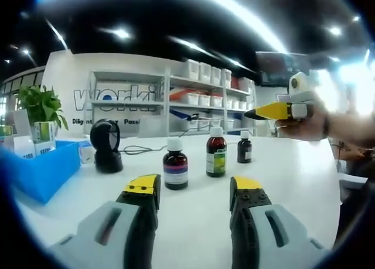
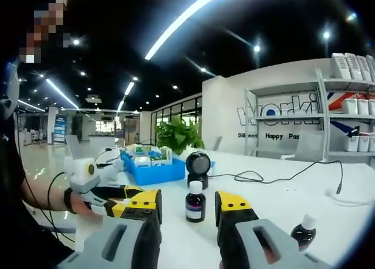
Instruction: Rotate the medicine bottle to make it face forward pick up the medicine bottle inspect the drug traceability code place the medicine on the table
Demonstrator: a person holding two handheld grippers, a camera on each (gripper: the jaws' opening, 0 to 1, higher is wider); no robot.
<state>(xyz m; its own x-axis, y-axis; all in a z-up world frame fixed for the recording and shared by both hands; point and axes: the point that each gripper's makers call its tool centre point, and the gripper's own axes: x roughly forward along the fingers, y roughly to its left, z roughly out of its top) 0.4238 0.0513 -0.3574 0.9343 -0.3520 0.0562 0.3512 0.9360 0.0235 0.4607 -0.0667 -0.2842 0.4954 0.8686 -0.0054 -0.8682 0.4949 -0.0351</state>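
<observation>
- Three medicine bottles stand upright on the white surface (image 1: 293,163) in the left gripper view: the nearest medicine bottle (image 1: 175,163) at centre, just above the gap between that view's jaws; a taller bottle with a green label (image 1: 215,156) to its right; and a smaller dark bottle (image 1: 244,147) further right.
- In the right gripper view one white-capped bottle (image 2: 195,202) stands at lower centre, between the jaw tips and beyond them; another (image 2: 303,232) sits at lower right.
- No bottle is held, so as I judge it rotating, lifting, checking the code and setting down are all still to do.
- The left tool (image 1: 196,190) is spread wide and empty, low over the surface, aimed at the bottles.
- The right tool (image 2: 187,203) is likewise parted and empty; in the left gripper view it is held raised at right.
- Behind: a black scanner (image 1: 106,146), a blue tray (image 1: 41,169) at left, shelving (image 1: 176,99).
</observation>
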